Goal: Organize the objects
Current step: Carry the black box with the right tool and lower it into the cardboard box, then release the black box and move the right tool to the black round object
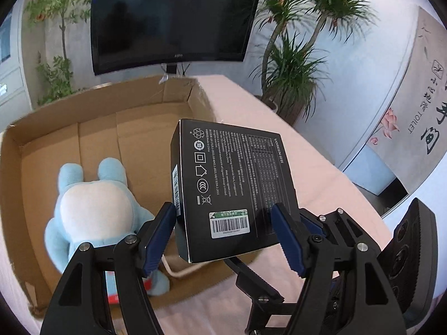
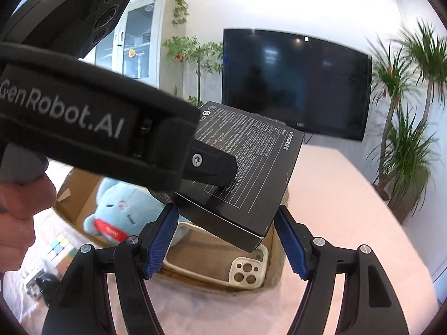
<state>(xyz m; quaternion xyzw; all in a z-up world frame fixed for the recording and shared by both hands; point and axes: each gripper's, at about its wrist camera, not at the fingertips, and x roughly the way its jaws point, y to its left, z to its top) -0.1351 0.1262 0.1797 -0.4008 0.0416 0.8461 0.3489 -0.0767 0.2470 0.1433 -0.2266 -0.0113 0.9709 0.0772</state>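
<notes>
The worktop (image 1: 321, 173) carries a pale pink cloth; one dark television (image 1: 170, 19) hangs on the white wall beyond it, with two leafy potted plants flanking the television. One open cardboard carton (image 1: 92, 103), plain brown and rectangular, sits on the worktop below the television. Inside the carton lie one soft blue plush toy (image 1: 95, 209) and one cream phone case (image 2: 245, 272) with round camera cut-outs. One matte black box (image 1: 232, 189), printed in white text with one barcode label, hangs tilted over the carton's near right corner, clamped at its lower end by the left gripper (image 1: 223, 234). The right gripper (image 2: 226, 241) stands with its jaws apart just beneath the box, gripping nothing.
</notes>
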